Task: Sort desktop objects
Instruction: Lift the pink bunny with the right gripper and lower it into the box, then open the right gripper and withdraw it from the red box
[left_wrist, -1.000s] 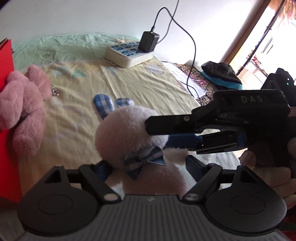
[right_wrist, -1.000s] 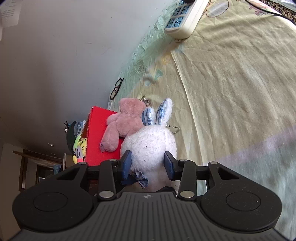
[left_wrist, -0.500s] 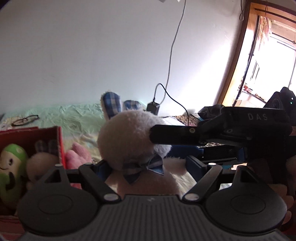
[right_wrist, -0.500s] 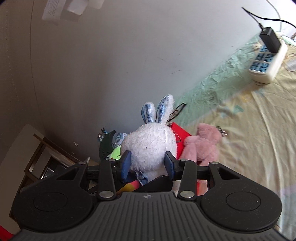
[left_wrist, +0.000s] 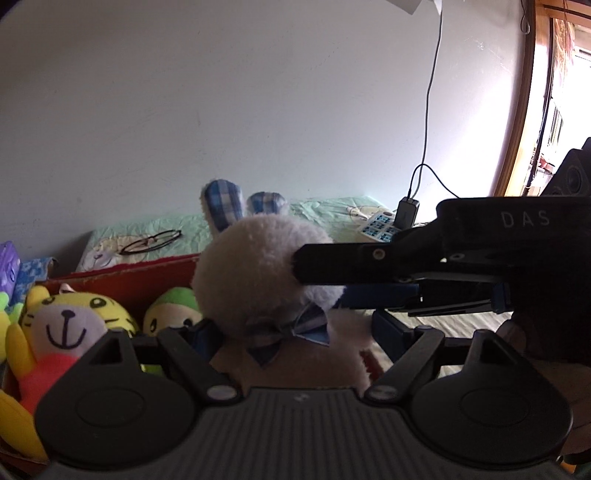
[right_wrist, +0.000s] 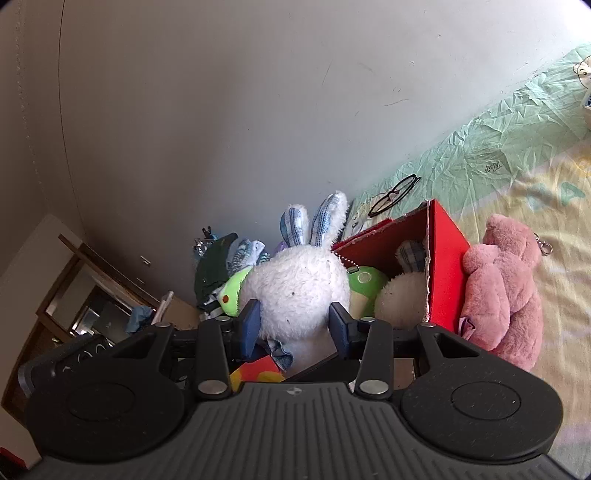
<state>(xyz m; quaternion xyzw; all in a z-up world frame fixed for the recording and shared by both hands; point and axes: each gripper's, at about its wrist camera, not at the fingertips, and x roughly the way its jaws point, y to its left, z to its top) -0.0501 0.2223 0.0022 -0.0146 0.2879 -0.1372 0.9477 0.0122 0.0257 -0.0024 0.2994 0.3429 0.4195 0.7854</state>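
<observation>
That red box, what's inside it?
The red box holds a yellow tiger toy, a green toy and a white plush ball. Its bottom is covered.

Five plush toys (right_wrist: 295, 284), one red box (right_wrist: 443, 258), one pair of glasses (right_wrist: 393, 195).

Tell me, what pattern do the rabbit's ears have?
Blue-and-white check on the plush rabbit's ears, clearest in the left wrist view.
</observation>
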